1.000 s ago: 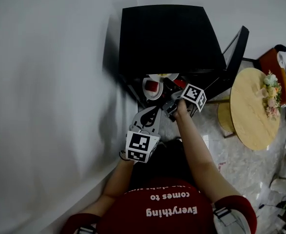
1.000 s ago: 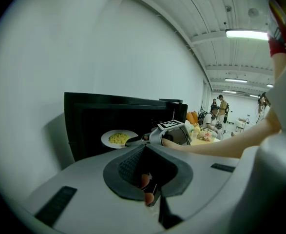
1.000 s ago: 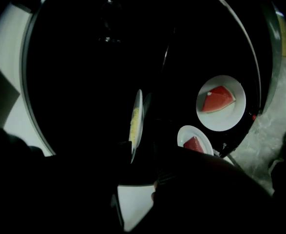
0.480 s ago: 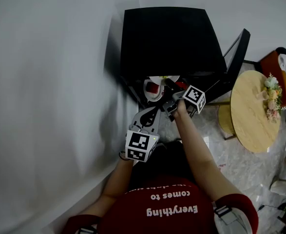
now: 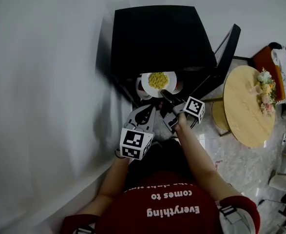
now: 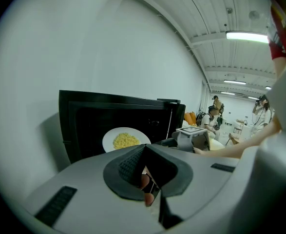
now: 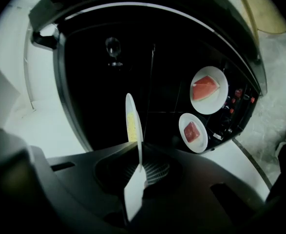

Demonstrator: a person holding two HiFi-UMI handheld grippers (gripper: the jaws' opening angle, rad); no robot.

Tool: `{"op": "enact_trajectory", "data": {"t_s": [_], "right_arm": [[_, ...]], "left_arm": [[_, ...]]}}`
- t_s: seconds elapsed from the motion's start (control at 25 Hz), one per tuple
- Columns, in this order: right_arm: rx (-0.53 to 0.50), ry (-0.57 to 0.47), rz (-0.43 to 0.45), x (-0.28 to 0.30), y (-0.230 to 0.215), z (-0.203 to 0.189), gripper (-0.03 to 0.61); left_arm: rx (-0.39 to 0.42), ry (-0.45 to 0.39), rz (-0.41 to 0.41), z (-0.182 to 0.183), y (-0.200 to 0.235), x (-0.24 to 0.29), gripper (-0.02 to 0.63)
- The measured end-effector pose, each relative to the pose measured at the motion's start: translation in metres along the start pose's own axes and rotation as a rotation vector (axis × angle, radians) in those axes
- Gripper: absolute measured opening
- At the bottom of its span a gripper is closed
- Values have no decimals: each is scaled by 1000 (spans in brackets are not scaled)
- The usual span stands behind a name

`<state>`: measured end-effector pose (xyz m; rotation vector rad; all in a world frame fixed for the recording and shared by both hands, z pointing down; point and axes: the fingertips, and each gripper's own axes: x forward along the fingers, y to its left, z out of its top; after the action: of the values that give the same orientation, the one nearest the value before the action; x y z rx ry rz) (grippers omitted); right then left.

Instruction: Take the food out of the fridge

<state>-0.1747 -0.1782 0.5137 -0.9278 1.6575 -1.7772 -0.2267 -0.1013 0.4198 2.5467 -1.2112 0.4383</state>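
round white plate of yellow food (image 5: 157, 83), level and face up, at open front of black fridge (image 5: 157, 38)
right gripper (image 5: 165, 95): jaws just closed, clamping plate's near rim; left gripper (image 6: 145, 152): jaws together, empty.

A round wooden table (image 5: 250, 106) stands on the pale marbled floor (image 5: 240, 165), flowers (image 5: 264, 89) near its far edge; a stool (image 5: 219, 117) sits partly beneath it; an orange seat (image 5: 265, 60) just behind; white wall (image 5: 45, 82) at left; ceiling strip lights (image 6: 247, 35); people (image 6: 213, 115) far off.
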Motion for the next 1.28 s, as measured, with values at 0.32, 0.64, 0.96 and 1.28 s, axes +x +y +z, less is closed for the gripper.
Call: {"op": "enact_trajectory", "data": {"t_s": [0.32,0.64,0.96,1.28], "right_arm": [[35,27,-12,-64,-14,-21,20],[65,75,-37,-138,-25,-38,21],[157,-24,-55,-221,-42,-28,21],[182,-268,-46,-303,-58,27,21]], "left_arm": [[24,17,-35,-7,-23,4,6],[71,-11,-46,-6,-61,1,6],[121,11,-225,-4,-135,24,6],[184,27,-447,-2,-229,83,6]]}}
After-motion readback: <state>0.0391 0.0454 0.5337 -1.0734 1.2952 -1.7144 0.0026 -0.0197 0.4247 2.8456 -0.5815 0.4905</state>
